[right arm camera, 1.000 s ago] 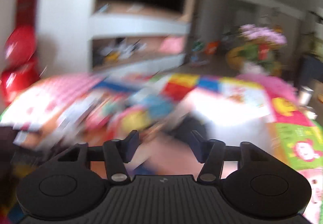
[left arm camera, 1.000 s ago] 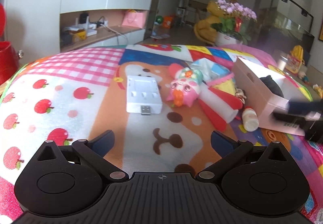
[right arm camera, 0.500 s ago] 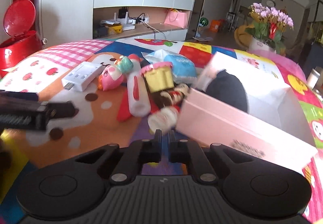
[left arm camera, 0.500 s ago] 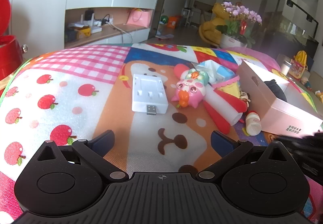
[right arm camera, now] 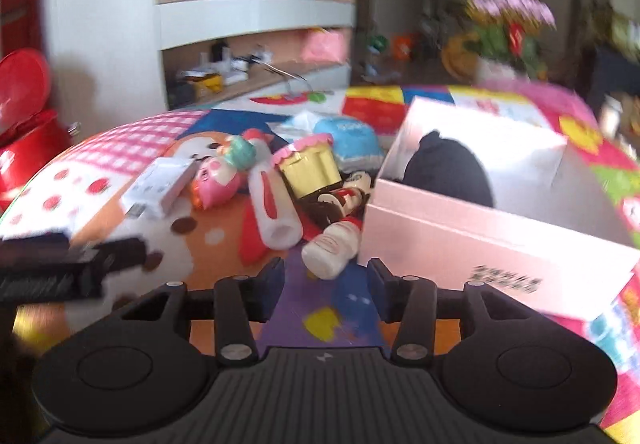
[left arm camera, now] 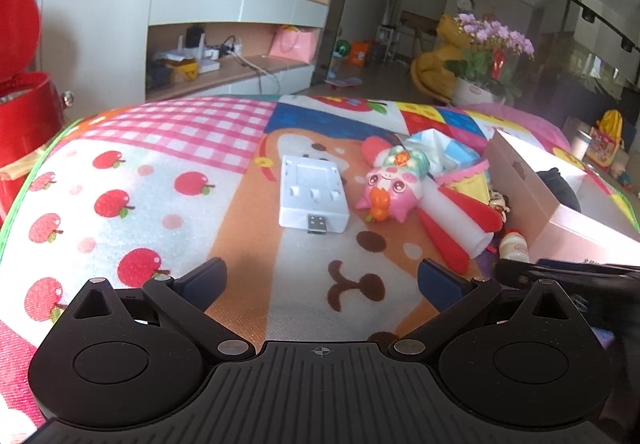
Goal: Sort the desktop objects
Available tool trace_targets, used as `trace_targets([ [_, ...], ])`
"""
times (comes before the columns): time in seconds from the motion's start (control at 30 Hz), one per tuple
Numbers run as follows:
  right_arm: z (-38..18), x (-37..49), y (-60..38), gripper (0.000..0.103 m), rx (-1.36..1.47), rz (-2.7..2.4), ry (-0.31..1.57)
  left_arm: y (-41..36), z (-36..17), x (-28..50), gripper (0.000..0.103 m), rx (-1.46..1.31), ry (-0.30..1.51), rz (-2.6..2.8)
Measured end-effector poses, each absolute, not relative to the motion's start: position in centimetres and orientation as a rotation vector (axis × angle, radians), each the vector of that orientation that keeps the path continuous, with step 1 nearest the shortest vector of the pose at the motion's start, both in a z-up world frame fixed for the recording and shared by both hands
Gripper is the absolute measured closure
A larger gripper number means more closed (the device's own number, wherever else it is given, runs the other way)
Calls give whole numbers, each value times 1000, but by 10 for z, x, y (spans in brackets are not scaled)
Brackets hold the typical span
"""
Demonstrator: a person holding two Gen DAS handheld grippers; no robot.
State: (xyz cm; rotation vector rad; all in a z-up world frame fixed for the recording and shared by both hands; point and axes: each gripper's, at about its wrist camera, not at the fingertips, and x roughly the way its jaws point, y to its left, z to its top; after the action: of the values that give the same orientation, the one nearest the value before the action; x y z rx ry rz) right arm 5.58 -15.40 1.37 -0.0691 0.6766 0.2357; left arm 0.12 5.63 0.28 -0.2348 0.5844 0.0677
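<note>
Right gripper [right arm camera: 326,290] lower than before, jaws opening, empty; left gripper [left arm camera: 322,282] wide, empty; one pink box [right arm camera: 480,240], one small bottle [right arm camera: 332,248].

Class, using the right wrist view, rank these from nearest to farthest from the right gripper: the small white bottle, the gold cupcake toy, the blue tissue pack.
1. Small white bottle: lying just ahead of the right gripper, whose jaws are opening with nothing between them.
2. Gold cupcake toy: farther back, mid-pile.
3. Blue tissue pack: behind the cupcake, farthest.
</note>
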Motion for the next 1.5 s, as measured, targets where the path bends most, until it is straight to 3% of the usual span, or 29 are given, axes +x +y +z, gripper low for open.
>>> trace_targets([
  [0.03,11,64,-153,62,-51,213,706,56,3,1,0,-235,585,65],
  [0.1,9,68,-157,79,-19,202,707,56,3,1,0,-234,584,61],
  [0.23,17,44,-177,80,-39,273,683,56,3,4,0,-235,594,55],
  [0.3,18,27,-191,103,-82,258,672,53,3,5,0,-220,604,40],
  [0.4,14,11,-223,102,-117,194,670,44,5,14,0,-162,621,-19],
  [0.43,12,8,-233,101,-120,164,666,41,7,18,0,-142,612,-38],
  [0.5,10,5,-256,88,-63,130,663,33,14,27,0,-92,576,-59],
  [0.57,11,2,-274,49,37,114,643,27,22,39,0,-48,534,-75],
  [0.6,14,-1,-280,34,75,107,613,25,24,46,0,-28,528,-79],
  [0.7,18,-6,-284,18,101,93,541,17,24,72,3,30,551,-102],
  [0.9,15,-5,-287,15,129,100,534,6,10,105,15,74,607,-136],
  [0.97,15,-4,-289,15,133,102,541,6,10,107,28,63,611,-157],
  [1.0,15,-4,-288,15,132,104,545,6,10,107,43,60,611,-165],
  [1.03,15,-5,-288,15,132,107,546,5,10,106,52,67,616,-166],
  [1.37,15,-6,-285,8,118,123,552,-9,25,15,53,72,651,-295],
  [1.47,14,-3,-278,8,79,134,574,-13,16,-15,47,48,684,-331],
  [1.5,15,-2,-273,8,51,141,575,-14,12,-20,37,49,690,-324],
])
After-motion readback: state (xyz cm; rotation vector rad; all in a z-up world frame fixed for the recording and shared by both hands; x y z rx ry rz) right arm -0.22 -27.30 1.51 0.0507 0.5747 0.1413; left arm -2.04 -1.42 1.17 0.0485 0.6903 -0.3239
